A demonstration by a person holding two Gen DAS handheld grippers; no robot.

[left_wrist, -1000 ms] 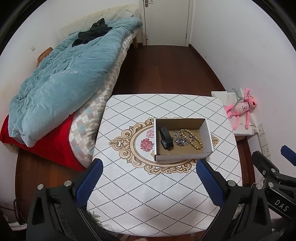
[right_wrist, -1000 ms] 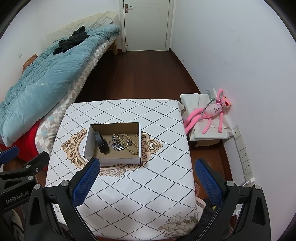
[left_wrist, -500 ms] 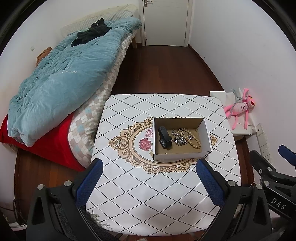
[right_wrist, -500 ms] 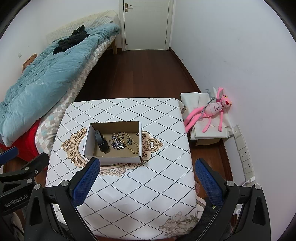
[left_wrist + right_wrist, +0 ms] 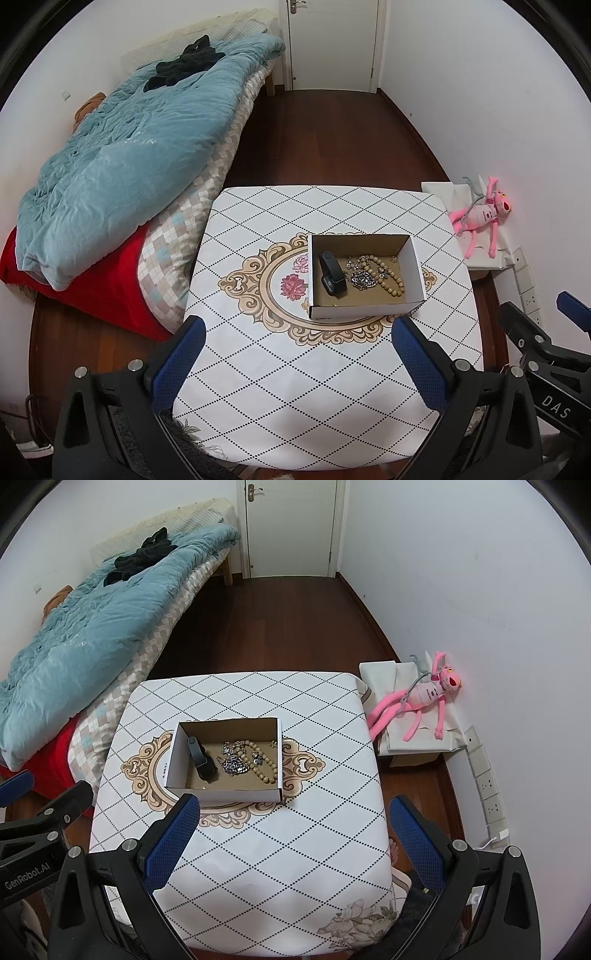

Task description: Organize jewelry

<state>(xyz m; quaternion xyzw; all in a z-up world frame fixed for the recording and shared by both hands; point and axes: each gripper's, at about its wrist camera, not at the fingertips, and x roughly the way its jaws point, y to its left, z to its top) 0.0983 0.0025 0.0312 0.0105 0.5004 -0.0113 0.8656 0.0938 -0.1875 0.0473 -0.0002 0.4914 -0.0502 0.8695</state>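
One box, one table, two grippers.
In box (image 5: 415,264): one black band (image 5: 332,275), one bead strand (image 5: 386,275), one silver chain heap (image 5: 364,279). On table (image 5: 295,369): that single box. Two grippers: left (image 5: 295,360), right (image 5: 290,836). One pink plush (image 5: 424,698), one bed (image 5: 122,158), one door (image 5: 332,40).

I am in a bedroom at home: I see a bed (image 5: 192,206) with a big blue blanket (image 5: 122,155) by the wall, a white door (image 5: 291,528), a dark wood floor (image 5: 280,627), a pink stuffed toy (image 5: 417,701), and a small table (image 5: 295,849) with a patterned cloth.
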